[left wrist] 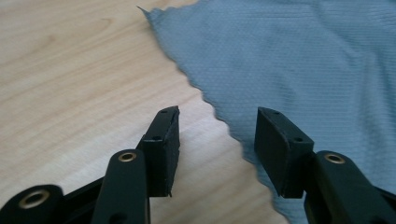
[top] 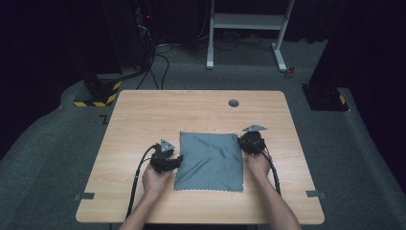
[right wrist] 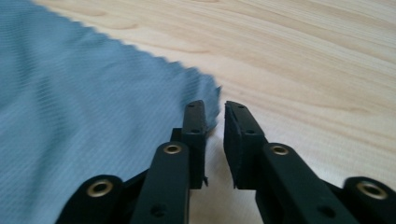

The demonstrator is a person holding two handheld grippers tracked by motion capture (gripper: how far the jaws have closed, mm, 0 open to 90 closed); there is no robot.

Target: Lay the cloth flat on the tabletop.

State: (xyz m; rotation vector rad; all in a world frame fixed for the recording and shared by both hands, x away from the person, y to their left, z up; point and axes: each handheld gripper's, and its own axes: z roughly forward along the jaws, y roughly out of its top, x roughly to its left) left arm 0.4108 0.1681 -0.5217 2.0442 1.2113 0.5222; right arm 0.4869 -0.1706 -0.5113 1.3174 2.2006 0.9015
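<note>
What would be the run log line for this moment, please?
cloth: grey cloth flat on wooden table | left gripper: open at cloth's left edge | right gripper: slightly open at far right corner | held: nothing

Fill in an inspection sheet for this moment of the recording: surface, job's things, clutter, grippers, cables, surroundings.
Surface: light wooden table with a round grommet near the far edge.
Job's things: one grey cloth with a zigzag-cut edge, spread flat at the table's middle, slightly rippled.
Clutter: nothing seen on the table.
Grippers: left gripper at the cloth's left edge, jaws open astride the hem, pads clear of it; right gripper at the cloth's far right corner, jaws narrowly open, nothing between them.
Cables: a black cable trails from the left gripper off the near edge; more cables lie on the floor.
Surroundings: grey carpet, a white frame, hazard-striped base, dark beyond.
</note>
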